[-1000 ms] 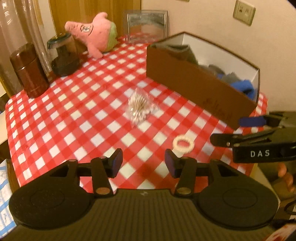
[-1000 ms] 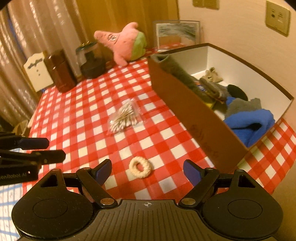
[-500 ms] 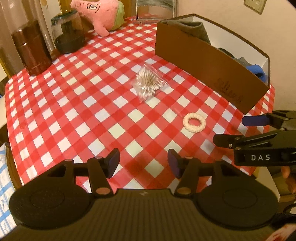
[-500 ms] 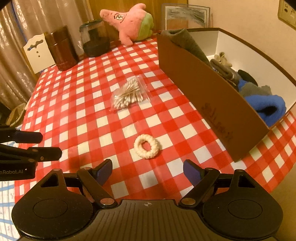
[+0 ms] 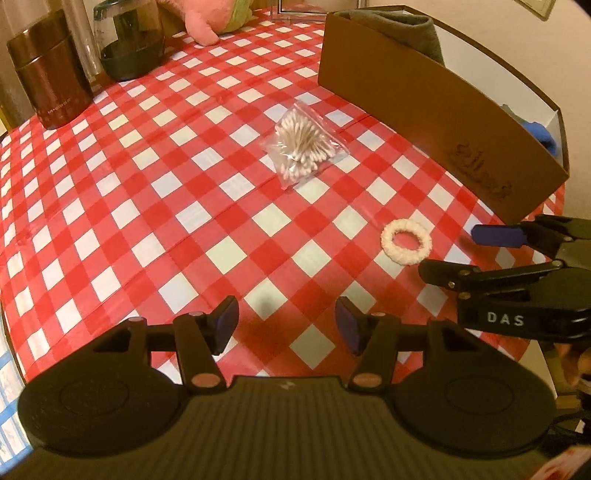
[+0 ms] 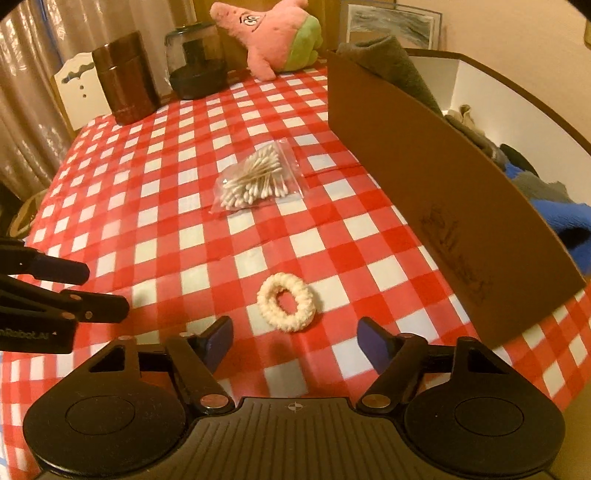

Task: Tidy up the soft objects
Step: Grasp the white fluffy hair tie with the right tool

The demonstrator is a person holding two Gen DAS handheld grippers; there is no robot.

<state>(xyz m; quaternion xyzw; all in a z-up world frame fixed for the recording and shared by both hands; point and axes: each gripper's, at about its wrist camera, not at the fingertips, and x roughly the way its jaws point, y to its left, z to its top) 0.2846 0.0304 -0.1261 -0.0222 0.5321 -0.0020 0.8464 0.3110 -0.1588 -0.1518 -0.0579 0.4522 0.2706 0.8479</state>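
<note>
Cream-white and fuzzy, the scrunchie (image 6: 286,302) lies flat on the red-and-white checked counter (image 6: 155,206), just ahead of the right claw (image 6: 295,341). That claw's jaws have just been narrowing, yet they stand apart with nothing between them; the ring sits beyond the blue pads (image 6: 218,339), untouched. The left claw (image 5: 286,325) is released too, with only bare checks in its gap, and the scrunchie lies well off to its right.

Farther up the counter a clear bag of cotton swabs (image 6: 256,181) rests by itself. To the right stands a brown cardboard box (image 6: 424,177) whose near wall hides most of its contents: grey cloth (image 6: 391,62) pokes over the far end, and a blue fabric (image 6: 565,218) shows near the frame's edge, partly cut off. Dark lettering on the wall is too smeared to read.

At the back sit a pink plush starfish (image 6: 275,35), a dark glass jar (image 6: 195,59) and a brown canister (image 6: 125,77).
</note>
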